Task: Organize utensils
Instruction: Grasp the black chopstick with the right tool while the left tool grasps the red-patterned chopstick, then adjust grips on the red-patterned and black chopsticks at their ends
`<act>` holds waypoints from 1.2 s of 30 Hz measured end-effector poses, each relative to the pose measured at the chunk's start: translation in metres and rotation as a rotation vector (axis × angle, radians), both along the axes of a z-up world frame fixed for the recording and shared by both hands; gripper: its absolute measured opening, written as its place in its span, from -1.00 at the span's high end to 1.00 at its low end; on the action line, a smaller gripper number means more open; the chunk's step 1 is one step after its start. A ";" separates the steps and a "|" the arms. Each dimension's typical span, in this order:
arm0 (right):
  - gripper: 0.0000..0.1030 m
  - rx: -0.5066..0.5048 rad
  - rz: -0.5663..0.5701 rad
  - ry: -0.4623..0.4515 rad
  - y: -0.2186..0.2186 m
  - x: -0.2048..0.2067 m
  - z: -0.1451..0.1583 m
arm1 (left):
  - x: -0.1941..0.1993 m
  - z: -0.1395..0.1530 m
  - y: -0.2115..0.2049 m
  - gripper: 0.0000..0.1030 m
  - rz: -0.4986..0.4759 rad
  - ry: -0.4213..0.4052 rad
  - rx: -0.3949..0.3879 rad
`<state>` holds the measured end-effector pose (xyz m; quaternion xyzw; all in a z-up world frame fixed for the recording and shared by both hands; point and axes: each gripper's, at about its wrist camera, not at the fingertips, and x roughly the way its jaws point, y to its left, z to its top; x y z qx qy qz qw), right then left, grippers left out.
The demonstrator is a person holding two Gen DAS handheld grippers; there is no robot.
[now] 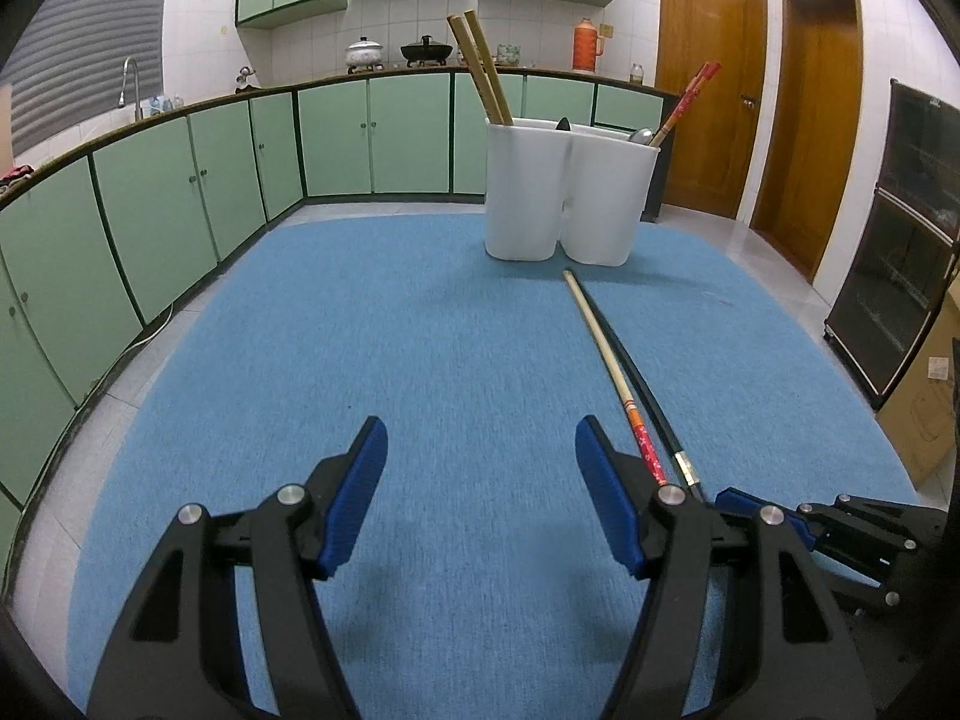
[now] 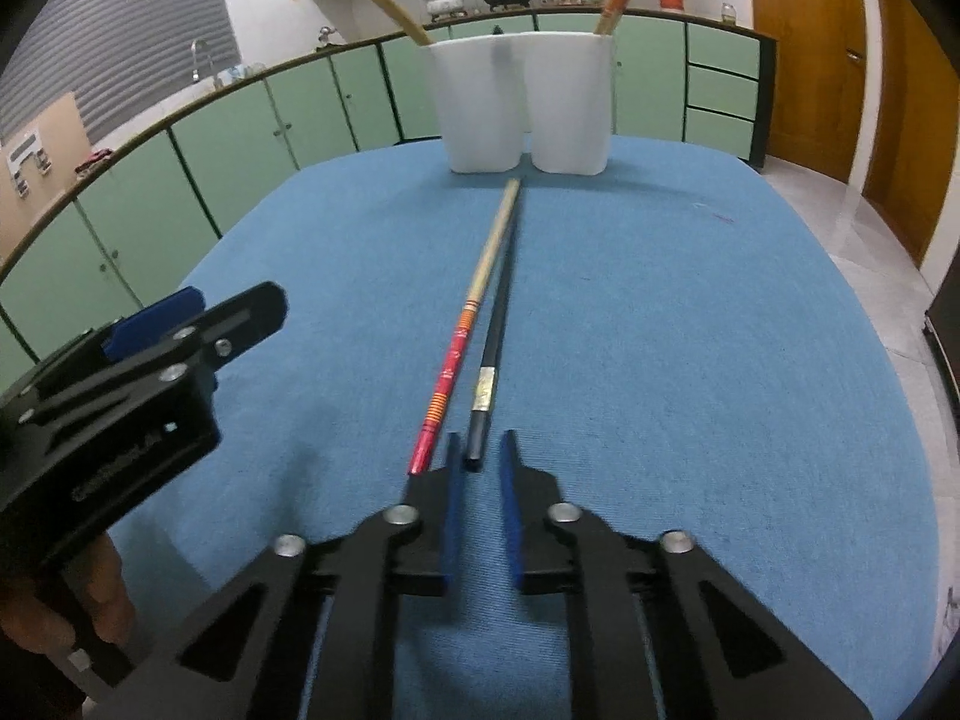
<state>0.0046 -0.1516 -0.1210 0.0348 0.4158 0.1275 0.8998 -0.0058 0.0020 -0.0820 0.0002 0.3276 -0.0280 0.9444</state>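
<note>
A white utensil holder (image 1: 564, 192) (image 2: 522, 102) with two front compartments stands at the far side of the blue mat (image 1: 420, 360) (image 2: 660, 330). It holds wooden chopsticks (image 1: 480, 69) on the left and red chopsticks (image 1: 687, 99) on the right. A red-handled chopstick (image 1: 606, 360) (image 2: 465, 330) and a black chopstick (image 1: 642, 390) (image 2: 495, 330) lie side by side on the mat. My left gripper (image 1: 480, 450) is open, empty, left of them. My right gripper (image 2: 480, 456) is narrowly open with the black chopstick's near end between its fingertips.
Green kitchen cabinets (image 1: 180, 192) curve along the back and left. Wooden doors (image 1: 708, 90) stand at the right. A dark appliance (image 1: 900, 252) stands right of the table. The left gripper's body (image 2: 120, 408) shows at the left of the right wrist view.
</note>
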 end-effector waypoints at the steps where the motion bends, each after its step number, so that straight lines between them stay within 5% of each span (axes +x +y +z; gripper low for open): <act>1: 0.87 0.010 -0.008 0.003 -0.003 0.000 0.000 | 0.000 0.000 -0.001 -0.23 -0.001 0.001 0.002; 20: 0.88 0.036 -0.234 0.000 -0.072 -0.010 -0.001 | -0.007 -0.013 -0.048 -0.23 -0.115 0.082 -0.036; 30: 0.88 0.078 -0.223 -0.001 -0.080 -0.012 -0.001 | 0.004 -0.034 -0.066 0.61 -0.161 0.199 -0.040; 36: 0.86 0.091 -0.202 0.001 -0.080 -0.012 -0.002 | 0.006 -0.036 -0.063 0.87 -0.147 0.207 -0.046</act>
